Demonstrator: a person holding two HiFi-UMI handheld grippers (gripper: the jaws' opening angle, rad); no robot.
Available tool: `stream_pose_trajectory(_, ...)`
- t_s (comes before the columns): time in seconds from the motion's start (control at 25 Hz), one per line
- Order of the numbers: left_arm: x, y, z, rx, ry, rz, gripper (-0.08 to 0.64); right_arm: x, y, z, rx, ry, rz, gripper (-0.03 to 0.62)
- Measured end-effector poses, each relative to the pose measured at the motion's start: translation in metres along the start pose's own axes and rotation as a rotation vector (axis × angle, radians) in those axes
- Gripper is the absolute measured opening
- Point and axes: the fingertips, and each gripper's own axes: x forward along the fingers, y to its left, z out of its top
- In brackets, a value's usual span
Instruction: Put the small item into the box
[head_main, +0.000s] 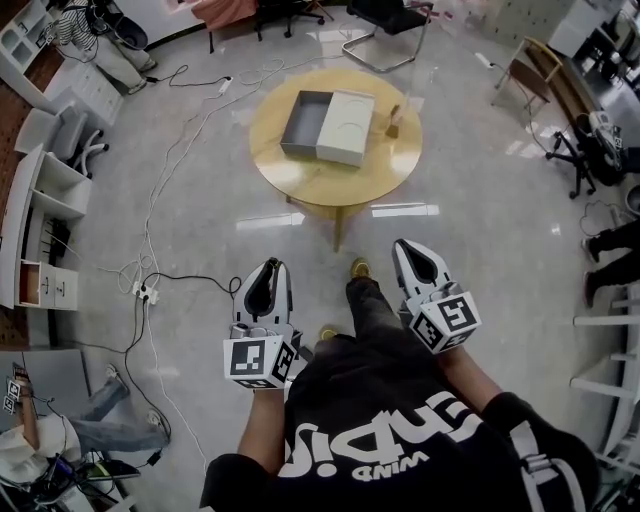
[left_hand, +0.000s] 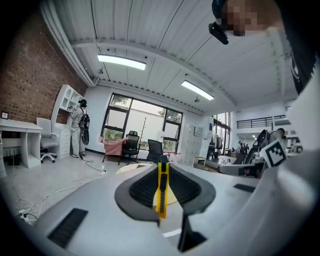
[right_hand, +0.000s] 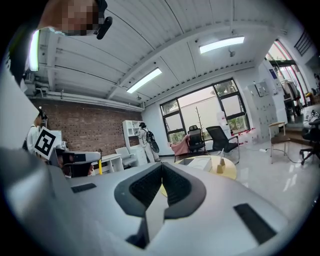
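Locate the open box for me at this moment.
In the head view, the open box lies on the round wooden table at top centre, with a small brown item standing just beside it on the view's right.

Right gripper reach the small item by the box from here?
Probably not: right gripper is by the person's body, small item on the round table well ahead. Only floor between.

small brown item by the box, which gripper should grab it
Right. The right gripper is empty and on the small brown item's side; the left gripper is shut on a yellow utility knife.
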Motion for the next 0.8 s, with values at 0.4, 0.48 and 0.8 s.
stream_pose_trajectory(0.4,0.065,0.029,0.008,0.002,-0.003,-0.003,0.072,0.062,-0.034,0.009,-0.004,-0.007,-0.008,0.003)
stream_pose_trajectory(0.48,0.083,0.036,0.012,-0.001,-0.003,-0.003,0.072,0.079,-0.041,0.011,-0.002,-0.001,-0.001,0.003)
stream_pose_trajectory(0.8,0.173,0.061,0.032,-0.025,0.001,-0.023,0.072,0.170,-0.074,0.036,-0.004,0.013,0.045,0.003)
